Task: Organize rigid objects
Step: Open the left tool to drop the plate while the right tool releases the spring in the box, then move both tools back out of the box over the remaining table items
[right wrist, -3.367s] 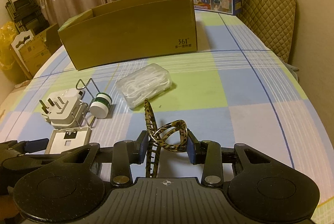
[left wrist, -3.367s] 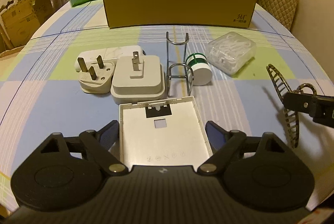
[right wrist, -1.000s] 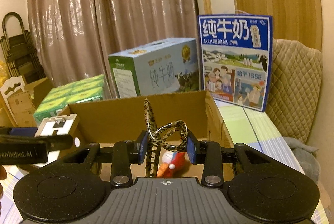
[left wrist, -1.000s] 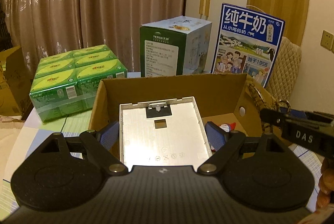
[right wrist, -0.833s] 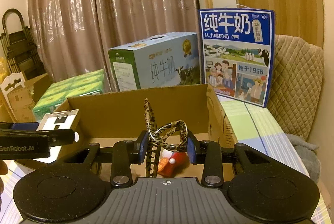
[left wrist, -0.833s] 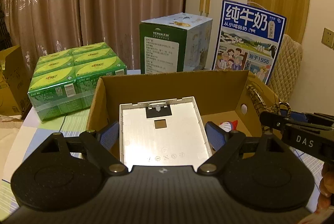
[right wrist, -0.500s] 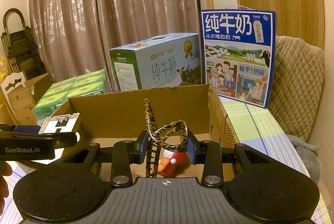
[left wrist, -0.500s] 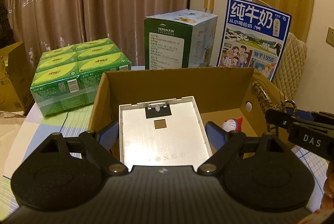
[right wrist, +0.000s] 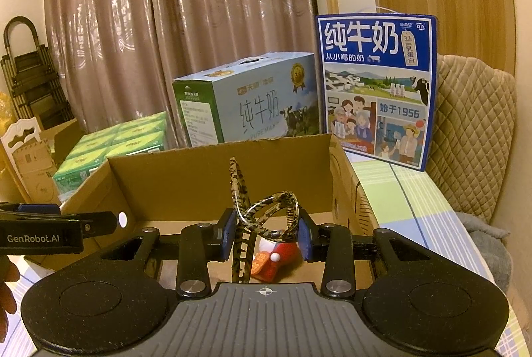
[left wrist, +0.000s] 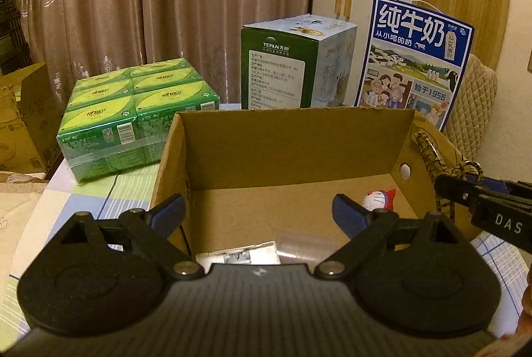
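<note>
- Left wrist view: the left gripper (left wrist: 257, 210) hovered at centre frame over the open brown cardboard box (left wrist: 299, 137), its blue-padded jaws having just spread wide with nothing between them.
- The flat white plastic wall plate (left wrist: 237, 255) lay on the box floor at lower centre, partly hidden by the gripper body.
- A small red-and-white cartoon figurine (left wrist: 379, 199) sat in the box's right corner.
- At the right edge, the right gripper (left wrist: 465, 187) carried the leopard-patterned plastic hair claw (left wrist: 429, 151).
- Right wrist view: the right gripper (right wrist: 262, 232), at centre frame above the box (right wrist: 199, 177), had its jaws narrowed and pressing on the hair claw (right wrist: 266, 214), held over the figurine (right wrist: 274, 257).
- The left gripper's finger (right wrist: 60, 225) reached in from the left edge.
</note>
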`<act>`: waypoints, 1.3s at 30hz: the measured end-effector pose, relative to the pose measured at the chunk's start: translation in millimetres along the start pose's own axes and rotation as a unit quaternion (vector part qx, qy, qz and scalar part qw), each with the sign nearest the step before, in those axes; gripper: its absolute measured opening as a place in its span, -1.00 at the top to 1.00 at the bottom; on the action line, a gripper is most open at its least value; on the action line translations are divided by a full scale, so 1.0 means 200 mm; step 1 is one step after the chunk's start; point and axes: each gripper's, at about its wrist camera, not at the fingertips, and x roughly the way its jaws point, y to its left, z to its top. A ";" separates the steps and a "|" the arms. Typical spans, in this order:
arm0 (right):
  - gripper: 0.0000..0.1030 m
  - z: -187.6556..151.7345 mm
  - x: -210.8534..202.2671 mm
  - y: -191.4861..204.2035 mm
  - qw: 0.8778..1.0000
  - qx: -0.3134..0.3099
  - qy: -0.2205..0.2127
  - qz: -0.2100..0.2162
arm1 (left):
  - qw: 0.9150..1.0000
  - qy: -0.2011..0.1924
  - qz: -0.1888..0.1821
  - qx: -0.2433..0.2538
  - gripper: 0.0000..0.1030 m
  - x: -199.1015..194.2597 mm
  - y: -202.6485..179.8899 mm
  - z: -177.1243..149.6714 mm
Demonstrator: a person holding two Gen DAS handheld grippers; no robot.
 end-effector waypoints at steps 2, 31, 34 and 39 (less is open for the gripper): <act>0.32 0.00 0.00 0.00 1.000 0.000 -0.001 0.000 | 1.000 0.001 -0.001 -0.002 -0.80 0.00 0.00 0.00; 0.09 0.00 0.01 0.01 1.000 -0.007 -0.012 0.014 | 1.000 0.002 -0.008 -0.001 -0.80 0.00 -0.01 0.00; -0.53 0.00 -0.01 0.01 0.999 0.000 -0.030 0.013 | 1.000 0.003 -0.008 -0.001 -0.80 0.00 -0.01 0.00; -0.54 0.02 -0.03 0.01 0.999 0.003 -0.035 0.013 | 1.000 0.004 -0.009 0.002 -0.80 0.00 -0.02 0.00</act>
